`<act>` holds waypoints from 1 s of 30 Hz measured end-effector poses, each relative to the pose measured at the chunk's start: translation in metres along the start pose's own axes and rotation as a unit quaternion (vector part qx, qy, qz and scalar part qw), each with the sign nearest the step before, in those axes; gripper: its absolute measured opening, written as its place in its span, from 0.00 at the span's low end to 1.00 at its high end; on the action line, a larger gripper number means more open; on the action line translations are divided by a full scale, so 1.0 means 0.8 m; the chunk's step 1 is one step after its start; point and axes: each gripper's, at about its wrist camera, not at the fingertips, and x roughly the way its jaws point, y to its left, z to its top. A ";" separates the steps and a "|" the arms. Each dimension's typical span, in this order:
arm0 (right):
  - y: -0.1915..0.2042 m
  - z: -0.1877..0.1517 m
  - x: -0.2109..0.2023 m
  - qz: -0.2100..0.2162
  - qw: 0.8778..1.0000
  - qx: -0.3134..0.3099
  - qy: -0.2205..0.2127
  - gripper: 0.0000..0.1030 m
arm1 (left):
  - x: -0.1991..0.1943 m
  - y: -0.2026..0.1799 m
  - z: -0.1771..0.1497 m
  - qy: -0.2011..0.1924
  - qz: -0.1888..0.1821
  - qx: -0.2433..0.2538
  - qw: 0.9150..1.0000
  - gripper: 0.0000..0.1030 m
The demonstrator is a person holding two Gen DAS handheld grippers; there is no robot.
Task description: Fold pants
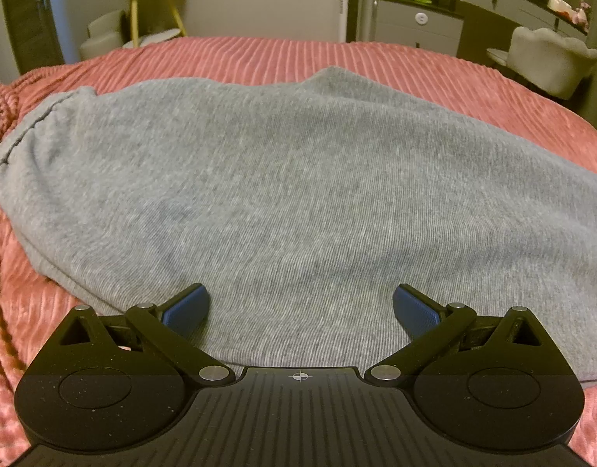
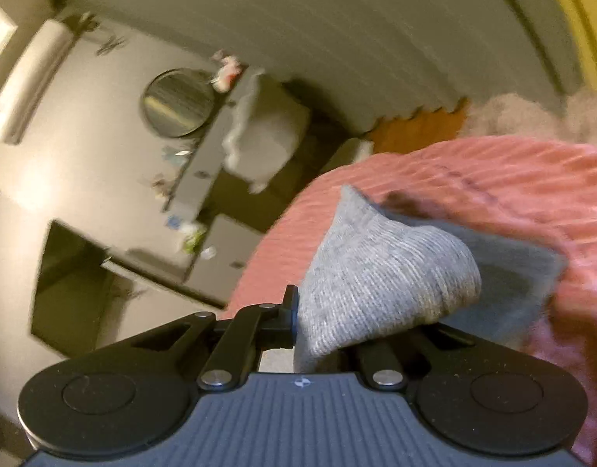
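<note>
Grey knit pants point(image 1: 290, 179) lie spread across a pink ribbed bedspread point(image 1: 259, 58), with the gathered waistband at the left. My left gripper point(image 1: 300, 305) is open, its blue pads point(image 1: 187, 307) wide apart just above the near edge of the cloth, holding nothing. In the right wrist view my right gripper point(image 2: 322, 323) is shut on a bunched fold of the grey pants point(image 2: 380, 272), lifted off the bedspread point(image 2: 473, 179); its right finger is hidden by the cloth. The view is tilted and blurred.
Beyond the bed stand a grey dresser point(image 1: 419, 27), a pale armchair point(image 1: 547, 58) and a yellow-legged side table point(image 1: 150, 4). The right wrist view shows a round mirror point(image 2: 179, 103) and drawers point(image 2: 216, 257) past the bed's edge.
</note>
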 end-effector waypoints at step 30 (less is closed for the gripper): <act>-0.106 -0.010 0.035 -0.049 0.992 0.111 0.020 0.12 | 0.001 -0.004 -0.001 -0.003 0.006 0.004 1.000 1.00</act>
